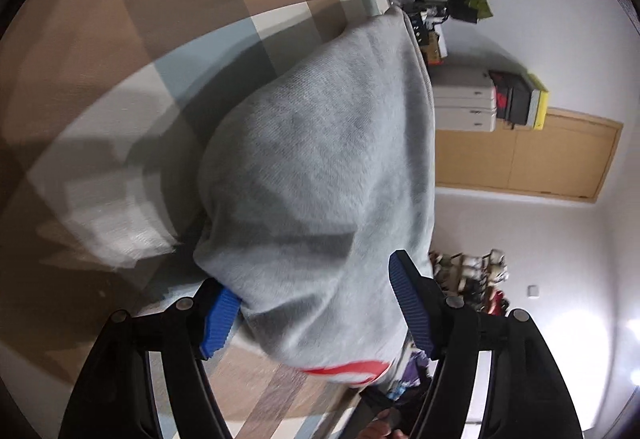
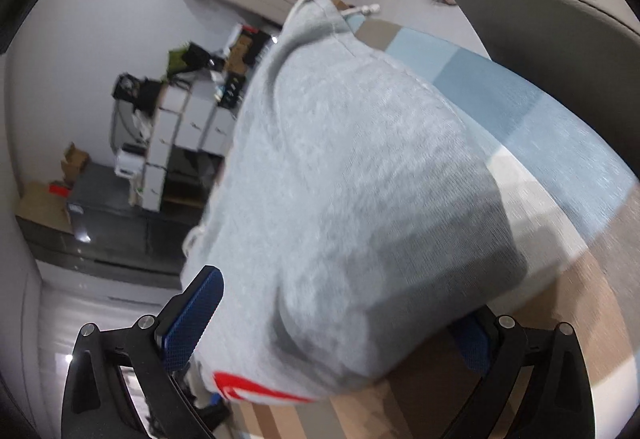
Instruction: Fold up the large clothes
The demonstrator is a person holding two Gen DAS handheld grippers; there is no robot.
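Grippers both tilt downward over my brown-and-blue checked bedspread (image 1: pixel 100 51), rolled sideways. My left gripper (image 1: pixel 316 313) and right gripper (image 2: pixel 332 327) each stand wide, pads bunching the soft grey fleece sweatshirt (image 1: pixel 320 159). It stretches away toward twelve o'clock, red print at six.

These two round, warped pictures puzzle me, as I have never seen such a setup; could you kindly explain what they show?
A person holds a two-finger gripper in each hand, each with a wide-angle camera looking along its fingers. One picture comes from the left gripper, the other from the right gripper. The black arms with blue pads are the fingers. Between each pair sits a bunched grey sweatshirt with a red marking, above a checked brown, blue and white cover. Whether the pads pinch it or only flank it is unclear.
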